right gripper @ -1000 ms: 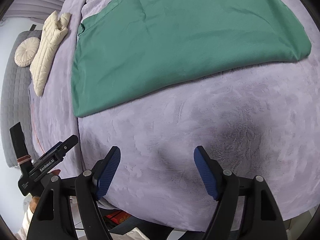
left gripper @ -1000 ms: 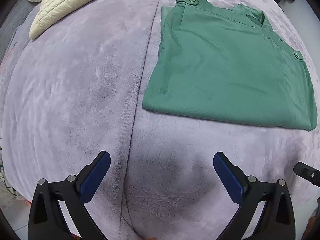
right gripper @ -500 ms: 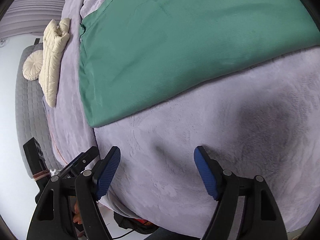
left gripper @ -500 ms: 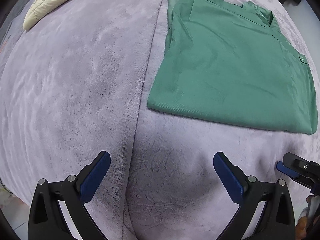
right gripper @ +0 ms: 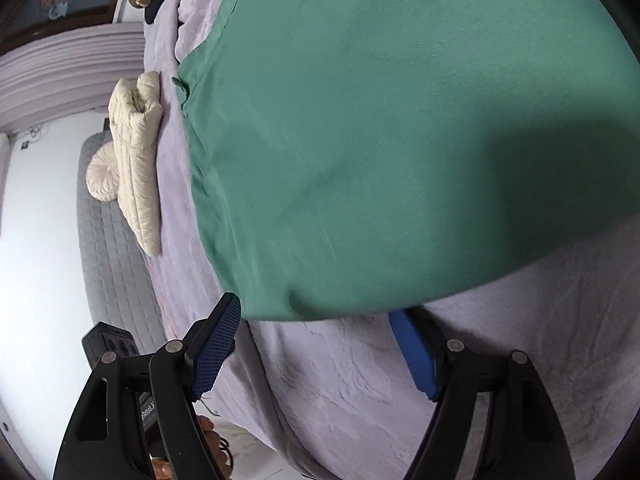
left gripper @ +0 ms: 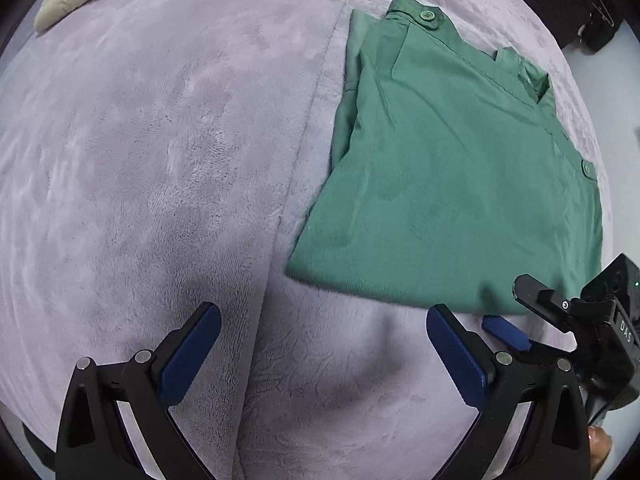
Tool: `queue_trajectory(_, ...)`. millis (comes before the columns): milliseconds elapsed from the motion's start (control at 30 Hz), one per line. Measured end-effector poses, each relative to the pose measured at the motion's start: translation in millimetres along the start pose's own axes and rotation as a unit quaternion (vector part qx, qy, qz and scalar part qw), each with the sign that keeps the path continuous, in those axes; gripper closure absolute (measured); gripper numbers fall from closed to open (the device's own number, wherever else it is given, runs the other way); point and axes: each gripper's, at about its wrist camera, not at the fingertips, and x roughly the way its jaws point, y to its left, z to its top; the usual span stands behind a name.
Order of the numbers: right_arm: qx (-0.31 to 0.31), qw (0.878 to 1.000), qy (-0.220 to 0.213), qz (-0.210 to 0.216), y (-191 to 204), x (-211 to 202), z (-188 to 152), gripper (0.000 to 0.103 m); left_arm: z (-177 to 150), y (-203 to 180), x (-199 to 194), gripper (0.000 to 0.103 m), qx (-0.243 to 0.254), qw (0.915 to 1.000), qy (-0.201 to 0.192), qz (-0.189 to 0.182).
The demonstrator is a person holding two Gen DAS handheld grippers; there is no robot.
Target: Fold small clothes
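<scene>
I brought both grippers down to the shirt (left gripper: pixel 460 184); right gripper (right gripper: pixel 320 344) and left gripper (left gripper: pixel 324 352) gape wide, holding nothing yet.

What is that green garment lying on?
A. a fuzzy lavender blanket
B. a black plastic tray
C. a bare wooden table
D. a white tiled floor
A: the folded green garment lies flat on a fuzzy lavender blanket, which shows all around it in both wrist views.
</scene>
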Motion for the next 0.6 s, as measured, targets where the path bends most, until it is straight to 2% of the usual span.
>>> queue_trajectory(133,0.04,0.998,-0.029,0.049,1.1,4.5,8.1,0.023,19.4,17.7,5.4,0.0,-0.022,0.9986,0.005,-0.048)
queue_trajectory(167,0.054,0.996,-0.032,0.061,1.1,6.4,10.4,0.032,22.6,19.9,6.5,0.0,-0.032,0.9972,0.009,-0.067)
queue_trajectory(200,0.063,0.995,-0.032,0.073,1.6,7.9,12.8,0.066,24.2,22.6,8.9,0.0,-0.043,0.9952,0.013,-0.087)
queue_trajectory(233,0.067,0.994,-0.029,0.081,2.2,8.6,15.0,0.086,28.4,25.5,11.2,0.0,-0.052,0.9927,0.019,-0.107)
queue_trajectory(267,0.066,0.994,-0.028,0.085,3.7,7.2,17.8,0.094,31.1,25.3,13.8,0.0,-0.061,0.9898,0.027,-0.125)
queue_trajectory(367,0.042,0.991,-0.038,0.118,17.7,-6.2,22.7,0.096,35.3,12.8,17.2,0.0,-0.078,0.9829,0.039,-0.162)
queue_trajectory(600,-0.018,0.992,-0.041,0.119,48.5,-22.4,29.6,0.096,92.5,-18.8,32.8,0.0,-0.056,0.9718,0.039,-0.226)
